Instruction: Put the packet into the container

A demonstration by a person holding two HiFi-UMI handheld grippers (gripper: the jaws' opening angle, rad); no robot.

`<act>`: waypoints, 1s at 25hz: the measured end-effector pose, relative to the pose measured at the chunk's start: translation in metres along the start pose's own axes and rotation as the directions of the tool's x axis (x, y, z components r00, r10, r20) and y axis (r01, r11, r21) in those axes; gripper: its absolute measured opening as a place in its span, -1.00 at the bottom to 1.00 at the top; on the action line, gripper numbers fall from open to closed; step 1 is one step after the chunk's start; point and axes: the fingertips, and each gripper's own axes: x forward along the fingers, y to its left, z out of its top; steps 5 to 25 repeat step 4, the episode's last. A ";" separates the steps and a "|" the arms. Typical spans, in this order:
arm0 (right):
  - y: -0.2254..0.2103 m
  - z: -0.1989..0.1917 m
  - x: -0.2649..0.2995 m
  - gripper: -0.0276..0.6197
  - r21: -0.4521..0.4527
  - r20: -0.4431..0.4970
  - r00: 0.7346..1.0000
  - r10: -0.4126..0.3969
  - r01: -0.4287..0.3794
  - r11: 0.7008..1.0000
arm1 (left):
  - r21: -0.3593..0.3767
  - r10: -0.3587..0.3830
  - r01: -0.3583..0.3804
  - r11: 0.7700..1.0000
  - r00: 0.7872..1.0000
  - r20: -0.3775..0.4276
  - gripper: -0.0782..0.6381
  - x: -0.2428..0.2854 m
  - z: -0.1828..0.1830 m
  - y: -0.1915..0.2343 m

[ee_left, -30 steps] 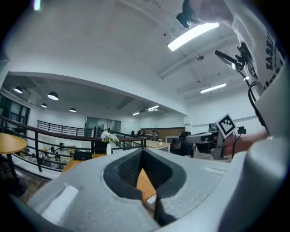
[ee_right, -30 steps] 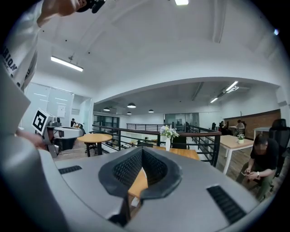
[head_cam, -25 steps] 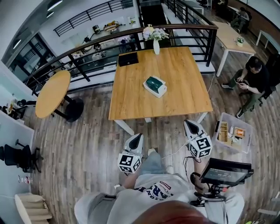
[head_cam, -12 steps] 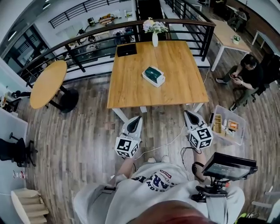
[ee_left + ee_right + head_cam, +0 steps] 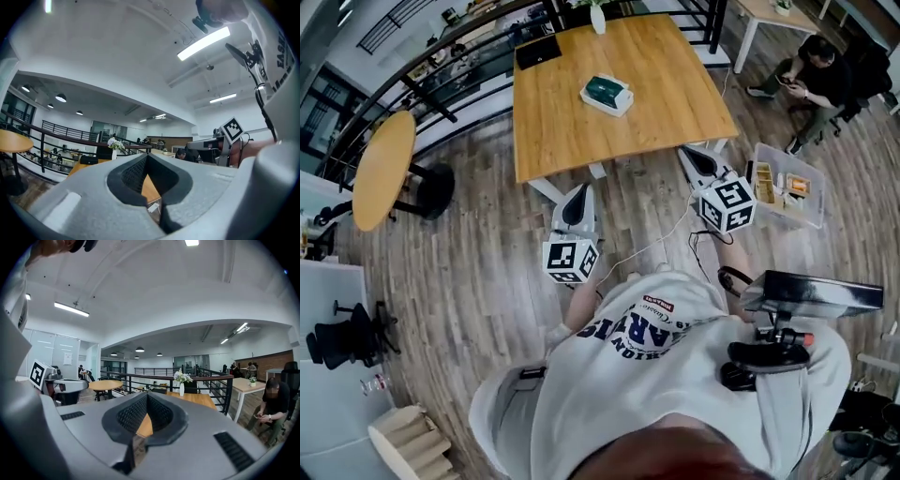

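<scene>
Both claws have closed in on the near edge of the bench (image 5: 553, 122). Left claw (image 5: 579, 190) and right claw (image 5: 690, 152): shut, empty. Packet (image 5: 607, 94) lies mid-bench; container (image 5: 806, 211) on the floor, right.

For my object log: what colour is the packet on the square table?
The packet is dark green over white; head view.

Shirt print (image 5: 639, 326) unreadable, coded square markers on left cube (image 5: 570, 261), right cube (image 5: 727, 205)
</scene>
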 end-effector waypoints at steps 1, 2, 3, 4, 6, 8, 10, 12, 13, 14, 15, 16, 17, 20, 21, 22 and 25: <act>0.001 0.002 0.005 -0.90 -0.010 0.000 1.000 0.013 -0.013 1.000 | 0.011 -0.004 0.003 1.000 1.000 0.009 -0.78 0.003 0.004 0.000; 0.002 0.004 0.010 -0.90 -0.019 0.001 1.000 0.026 -0.026 0.999 | 0.022 -0.006 0.006 1.000 1.000 0.017 -0.78 0.006 0.007 0.001; 0.003 0.006 0.015 -0.90 -0.027 0.002 0.999 0.039 -0.038 0.999 | 0.031 -0.008 0.007 1.000 1.000 0.024 -0.78 0.009 0.010 0.002; 0.004 0.008 0.020 -0.90 -0.035 0.003 0.999 0.050 -0.050 0.998 | 0.039 -0.009 0.007 0.999 0.999 0.030 -0.78 0.013 0.013 0.003; 0.004 0.008 0.020 -0.90 -0.035 0.003 0.999 0.050 -0.050 0.998 | 0.039 -0.009 0.007 0.999 0.999 0.030 -0.78 0.013 0.013 0.003; 0.004 0.008 0.020 -0.90 -0.035 0.003 0.999 0.050 -0.050 0.998 | 0.039 -0.009 0.007 0.999 0.999 0.030 -0.78 0.013 0.013 0.003; 0.004 0.008 0.020 -0.90 -0.035 0.003 0.999 0.050 -0.050 0.998 | 0.039 -0.009 0.007 0.999 0.999 0.030 -0.78 0.013 0.013 0.003; 0.004 0.008 0.020 -0.90 -0.035 0.003 0.999 0.050 -0.050 0.998 | 0.039 -0.009 0.007 0.999 0.999 0.030 -0.78 0.013 0.013 0.003; 0.004 0.008 0.020 -0.90 -0.035 0.003 0.999 0.050 -0.050 0.998 | 0.039 -0.009 0.007 0.999 0.999 0.030 -0.78 0.013 0.013 0.003; 0.004 0.008 0.020 -0.90 -0.035 0.003 0.999 0.050 -0.050 0.998 | 0.039 -0.009 0.007 0.999 0.999 0.030 -0.78 0.013 0.013 0.003; 0.004 0.008 0.020 -0.90 -0.035 0.003 0.999 0.050 -0.050 0.998 | 0.039 -0.009 0.007 0.999 0.999 0.030 -0.78 0.013 0.013 0.003; 0.004 0.008 0.020 -0.90 -0.035 0.003 0.999 0.050 -0.050 0.998 | 0.039 -0.009 0.007 0.999 0.999 0.030 -0.78 0.013 0.013 0.003; 0.004 0.008 0.020 -0.90 -0.035 0.003 0.999 0.050 -0.050 0.998 | 0.039 -0.009 0.007 0.999 0.999 0.030 -0.78 0.013 0.013 0.003; 0.004 0.008 0.020 -0.90 -0.035 0.003 0.999 0.050 -0.050 0.998 | 0.039 -0.009 0.007 0.999 0.999 0.030 -0.78 0.013 0.013 0.003; 0.004 0.008 0.020 -0.90 -0.035 0.003 0.999 0.050 -0.050 0.998 | 0.039 -0.009 0.007 0.999 0.999 0.030 -0.78 0.013 0.013 0.003; 0.004 0.008 0.020 -0.90 -0.035 0.003 0.999 0.050 -0.050 0.998 | 0.039 -0.009 0.007 0.999 0.999 0.030 -0.78 0.013 0.013 0.003; 0.004 0.008 0.020 -0.90 -0.035 0.003 0.999 0.050 -0.050 0.998 | 0.039 -0.009 0.007 0.999 0.999 0.030 -0.78 0.013 0.013 0.003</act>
